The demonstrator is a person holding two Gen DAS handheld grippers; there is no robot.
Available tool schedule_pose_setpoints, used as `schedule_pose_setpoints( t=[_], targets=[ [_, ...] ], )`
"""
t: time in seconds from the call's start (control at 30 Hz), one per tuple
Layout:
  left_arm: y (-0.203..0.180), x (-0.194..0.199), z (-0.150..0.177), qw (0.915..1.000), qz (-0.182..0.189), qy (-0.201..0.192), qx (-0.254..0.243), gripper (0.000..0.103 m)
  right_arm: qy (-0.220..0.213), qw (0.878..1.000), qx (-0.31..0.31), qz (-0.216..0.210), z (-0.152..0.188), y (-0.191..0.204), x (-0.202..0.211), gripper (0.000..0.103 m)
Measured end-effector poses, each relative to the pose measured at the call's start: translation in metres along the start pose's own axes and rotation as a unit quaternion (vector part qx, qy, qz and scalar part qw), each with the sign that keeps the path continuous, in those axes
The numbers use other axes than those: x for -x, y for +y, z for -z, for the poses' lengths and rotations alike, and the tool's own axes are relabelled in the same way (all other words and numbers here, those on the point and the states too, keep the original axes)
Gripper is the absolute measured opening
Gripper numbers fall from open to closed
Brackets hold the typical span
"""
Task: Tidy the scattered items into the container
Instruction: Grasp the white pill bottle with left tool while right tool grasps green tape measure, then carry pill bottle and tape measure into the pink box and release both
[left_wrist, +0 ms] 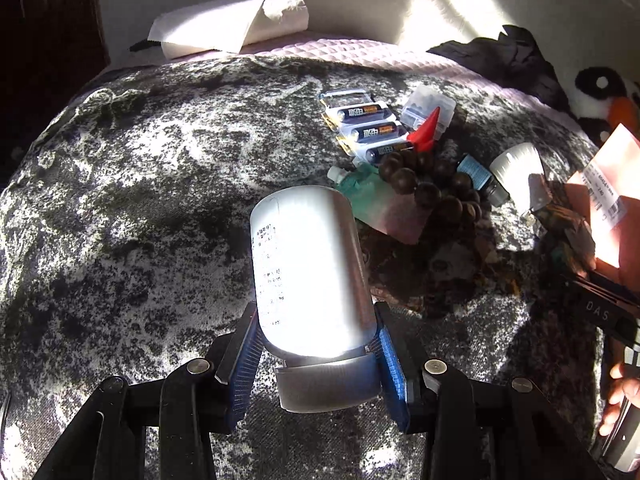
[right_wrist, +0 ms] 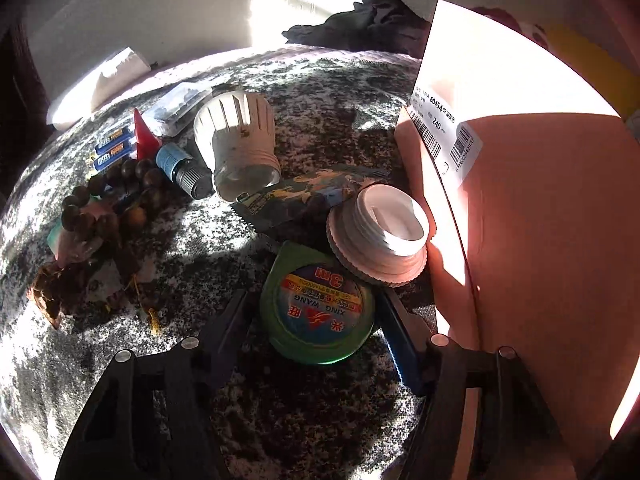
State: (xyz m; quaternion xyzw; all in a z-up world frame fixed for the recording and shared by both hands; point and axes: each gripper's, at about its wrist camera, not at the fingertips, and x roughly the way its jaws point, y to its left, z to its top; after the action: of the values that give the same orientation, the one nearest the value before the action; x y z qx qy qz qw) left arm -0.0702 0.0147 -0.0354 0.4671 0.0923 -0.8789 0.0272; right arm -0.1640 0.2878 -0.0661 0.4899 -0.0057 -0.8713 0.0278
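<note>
My left gripper [left_wrist: 316, 344] is shut on a white bottle [left_wrist: 308, 272], held near its cap end above the mottled grey blanket [left_wrist: 140, 200]. My right gripper [right_wrist: 316, 312] is open, its jaws on either side of a green tape measure [right_wrist: 318, 312] lying on the blanket. The pink cardboard box [right_wrist: 540, 220] stands at the right, close to my right finger. Scattered items: batteries [left_wrist: 368, 128], red cone [left_wrist: 426, 130], wooden bead bracelet [left_wrist: 432, 184], small blue bottle [right_wrist: 184, 168], white LED bulb [right_wrist: 240, 140], snack packet [right_wrist: 312, 196], white lid [right_wrist: 380, 232].
A roll of paper towel [left_wrist: 232, 24] lies at the back by the wall. Dark cloth [left_wrist: 512, 56] and a plush toy [left_wrist: 604, 96] lie at the back right. A clear plastic case [left_wrist: 428, 108] sits behind the cone. A green pouch [left_wrist: 368, 196] lies under the beads.
</note>
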Motion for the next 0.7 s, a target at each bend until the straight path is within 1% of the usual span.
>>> schedule_pose_setpoints(
  t=[0.1,0.2,0.33,0.47,0.57,0.7],
  targets=[
    [0.003,0.01,0.01,1.0,-0.001,-0.003,0.0,0.046,-0.005,0.999,-0.015,-0.032,0.009,0.004,0.015,0.065],
    [0.005,0.023,0.024,1.0,-0.001,-0.008,-0.004,0.046,-0.012,0.998,0.003,-0.063,0.03,0.028,0.041,0.065],
    [0.006,0.045,0.049,0.9998,-0.004,-0.014,-0.015,0.046,-0.036,0.994,0.049,-0.093,0.074,0.07,0.082,0.065],
    [0.011,0.071,0.077,0.9996,-0.007,-0.019,-0.02,0.046,-0.049,0.988,0.077,-0.121,0.124,0.099,0.115,0.065],
    [0.015,0.092,0.098,0.9995,-0.006,-0.022,-0.022,0.046,-0.053,0.985,0.092,-0.137,0.157,0.105,0.138,0.065],
    [0.016,0.117,0.124,0.9992,-0.004,-0.026,-0.03,0.046,-0.072,0.982,0.107,-0.136,0.192,0.099,0.173,0.065]
  ],
)
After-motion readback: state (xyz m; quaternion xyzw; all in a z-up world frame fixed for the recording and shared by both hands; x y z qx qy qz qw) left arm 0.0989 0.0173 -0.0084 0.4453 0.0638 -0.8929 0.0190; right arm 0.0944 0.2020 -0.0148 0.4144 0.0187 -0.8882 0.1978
